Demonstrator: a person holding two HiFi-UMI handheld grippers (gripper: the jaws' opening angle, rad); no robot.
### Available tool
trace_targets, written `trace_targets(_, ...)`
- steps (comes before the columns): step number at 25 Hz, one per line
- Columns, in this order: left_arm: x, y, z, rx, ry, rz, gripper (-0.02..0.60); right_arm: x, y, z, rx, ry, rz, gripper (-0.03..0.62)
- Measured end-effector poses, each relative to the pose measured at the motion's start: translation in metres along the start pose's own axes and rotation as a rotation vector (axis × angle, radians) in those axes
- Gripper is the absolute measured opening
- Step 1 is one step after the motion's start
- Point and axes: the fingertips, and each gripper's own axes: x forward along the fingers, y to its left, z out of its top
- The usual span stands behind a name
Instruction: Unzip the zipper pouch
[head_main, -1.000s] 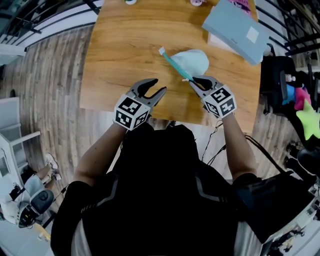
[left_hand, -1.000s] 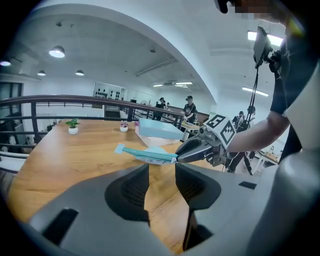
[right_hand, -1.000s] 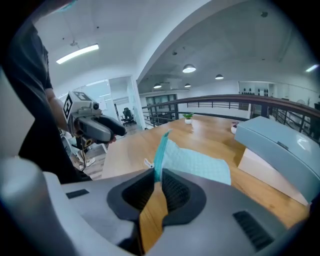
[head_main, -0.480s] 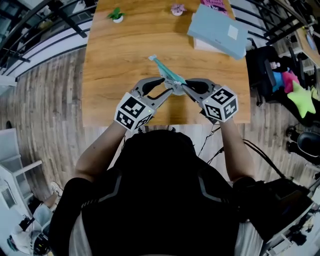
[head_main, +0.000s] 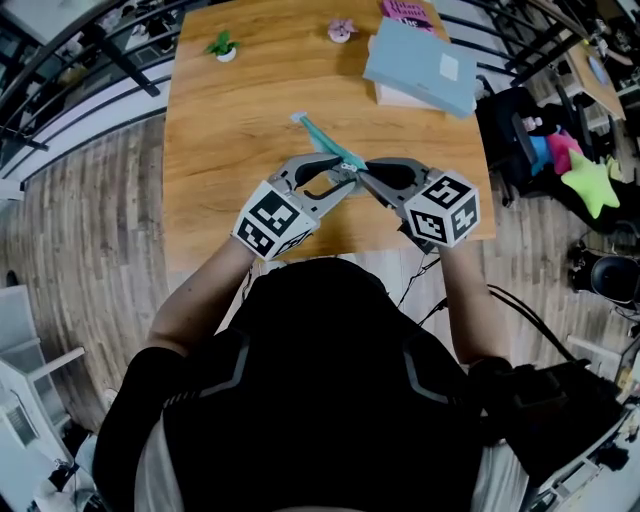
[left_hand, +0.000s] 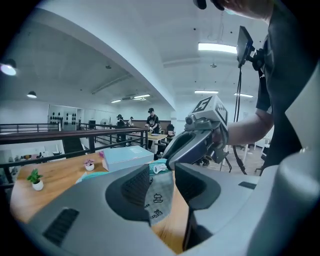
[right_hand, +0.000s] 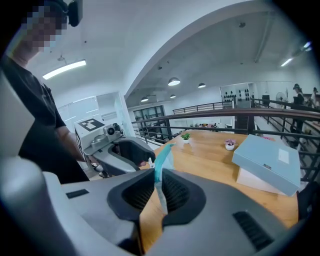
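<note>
The zipper pouch (head_main: 322, 138) is pale blue-grey with a teal zipper edge, and it hangs in the air above the wooden table (head_main: 230, 130). My right gripper (head_main: 363, 177) is shut on one end of it; in the right gripper view the teal edge (right_hand: 161, 165) stands pinched between the jaws (right_hand: 160, 179). My left gripper (head_main: 343, 178) meets it tip to tip. In the left gripper view the printed fabric (left_hand: 160, 192) hangs loose in the wide gap of the open left gripper (left_hand: 162, 175), with a white zipper pull (left_hand: 159, 169) at the right gripper's tip (left_hand: 175, 156).
A grey-blue box (head_main: 420, 65) lies on a pink book at the table's far right. A small green plant (head_main: 222, 45) and a pink flower pot (head_main: 341, 29) stand at the far edge. Bags and a green star toy (head_main: 590, 185) sit beside the table on the right.
The right gripper lifted the pouch off the table and carried it left. Both grippers closed in until their tips met, and the pouch now sits between the left jaws.
</note>
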Motion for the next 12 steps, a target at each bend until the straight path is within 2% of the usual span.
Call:
trace_targets(4, -0.0021, 0.0015, 0.0043, 0.009, -0.001, 0.002, 0.169, 0.0003, 0.0017, 0.0065, -0.009, -0.007, -0.016, 0.054)
trace_targets(12, -0.006, 0.0075, 0.0075, -0.039, -0.018, 0.02, 0.043, 0.0063, 0.0052, 0.0068, -0.019, 0.007, -0.02, 0.054)
